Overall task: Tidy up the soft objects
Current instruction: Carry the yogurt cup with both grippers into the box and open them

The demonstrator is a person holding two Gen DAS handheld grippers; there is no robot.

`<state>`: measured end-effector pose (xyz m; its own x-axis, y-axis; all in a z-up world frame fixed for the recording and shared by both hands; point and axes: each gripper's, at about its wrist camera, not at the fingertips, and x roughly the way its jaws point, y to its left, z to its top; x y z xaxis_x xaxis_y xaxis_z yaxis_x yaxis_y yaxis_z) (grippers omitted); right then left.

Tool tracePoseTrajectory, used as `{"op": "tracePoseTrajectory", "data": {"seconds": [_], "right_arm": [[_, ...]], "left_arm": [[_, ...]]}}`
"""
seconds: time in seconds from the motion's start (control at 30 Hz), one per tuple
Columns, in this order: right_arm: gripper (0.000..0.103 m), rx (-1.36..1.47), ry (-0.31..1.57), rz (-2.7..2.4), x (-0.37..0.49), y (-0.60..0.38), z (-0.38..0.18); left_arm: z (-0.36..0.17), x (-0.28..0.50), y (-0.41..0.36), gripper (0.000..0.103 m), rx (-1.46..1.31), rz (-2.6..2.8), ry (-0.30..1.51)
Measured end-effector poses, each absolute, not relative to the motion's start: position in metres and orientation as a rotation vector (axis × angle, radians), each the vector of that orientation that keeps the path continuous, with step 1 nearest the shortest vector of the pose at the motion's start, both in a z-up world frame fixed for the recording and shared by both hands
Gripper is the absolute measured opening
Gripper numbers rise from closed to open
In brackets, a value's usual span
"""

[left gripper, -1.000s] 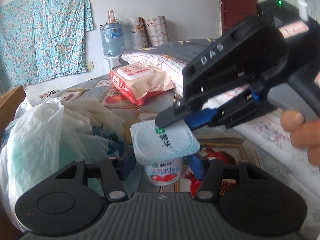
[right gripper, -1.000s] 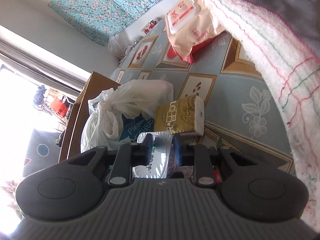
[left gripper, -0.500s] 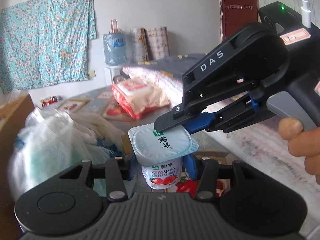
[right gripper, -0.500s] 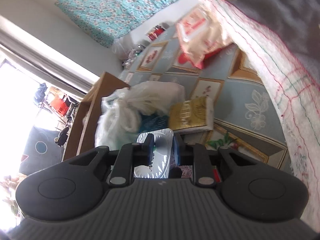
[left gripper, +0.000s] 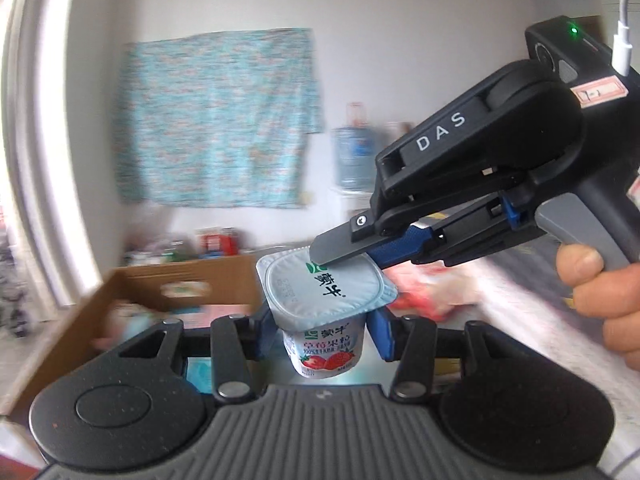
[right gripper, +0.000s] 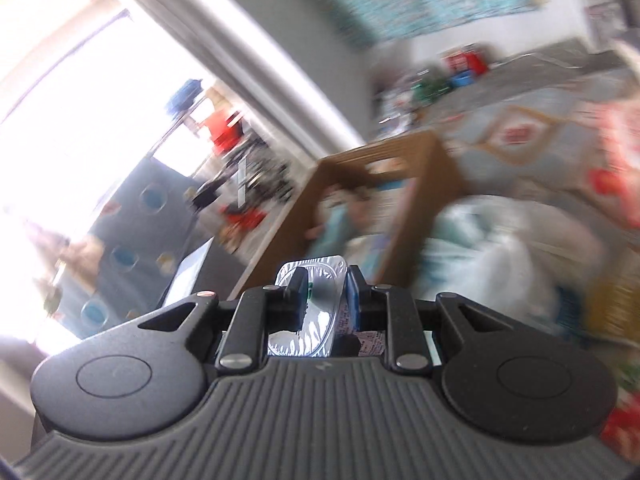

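Fingers of the left gripper (left gripper: 320, 330) are squeezing the yogurt cup (left gripper: 324, 316) midair; right gripper (left gripper: 340, 254) fingers are pinching its foil rim. Both should be travelling together, staying level, toward the cardboard box (left gripper: 132, 296). Compared with earlier, the left jaws closed slightly and the cup is higher, nearer the box

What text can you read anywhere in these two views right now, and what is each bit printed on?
"DAS": on the right tongs' black body.
"蒙牛": on the yogurt cup's foil lid, and again on its side label.
Small print under the cup's side logo: too small to read.
Red-bordered sticker on the right tongs' body: handwriting unclear.
Right wrist view: nothing readable, all blurred.
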<state>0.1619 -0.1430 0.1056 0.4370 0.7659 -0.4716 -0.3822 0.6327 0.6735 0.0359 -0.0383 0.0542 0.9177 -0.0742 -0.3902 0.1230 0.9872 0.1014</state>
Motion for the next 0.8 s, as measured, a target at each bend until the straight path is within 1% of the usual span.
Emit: {"op": "tracePoseTrajectory", "data": {"seconds": [0.1, 0.2, 0.4, 0.57, 0.8], "right_arm": [[0.02, 0.487, 0.93, 0.822, 0.192, -0.087, 0.107], [0.021, 0.453, 1.047, 0.852, 0.222, -0.035, 0.093], [0.022, 0.385, 1.246, 0.833, 0.259, 0.038, 0.047], [0.022, 0.323, 1.332, 0.791, 0.277, 0.059, 0.016], [0.024, 0.275, 1.414, 0.751, 0.296, 0.068, -0.013]], "left_arm": [[0.063, 0.045, -0.001, 0.049, 0.098, -0.007, 0.452], [0.062, 0.059, 0.037, 0.049, 0.046, 0.059, 0.55], [0.034, 0.096, 0.102, 0.049, -0.08, 0.091, 0.756], [0.009, 0.113, 0.13, 0.049, -0.155, 0.073, 0.871], [-0.012, 0.124, 0.143, 0.049, -0.215, 0.034, 0.963]]}}
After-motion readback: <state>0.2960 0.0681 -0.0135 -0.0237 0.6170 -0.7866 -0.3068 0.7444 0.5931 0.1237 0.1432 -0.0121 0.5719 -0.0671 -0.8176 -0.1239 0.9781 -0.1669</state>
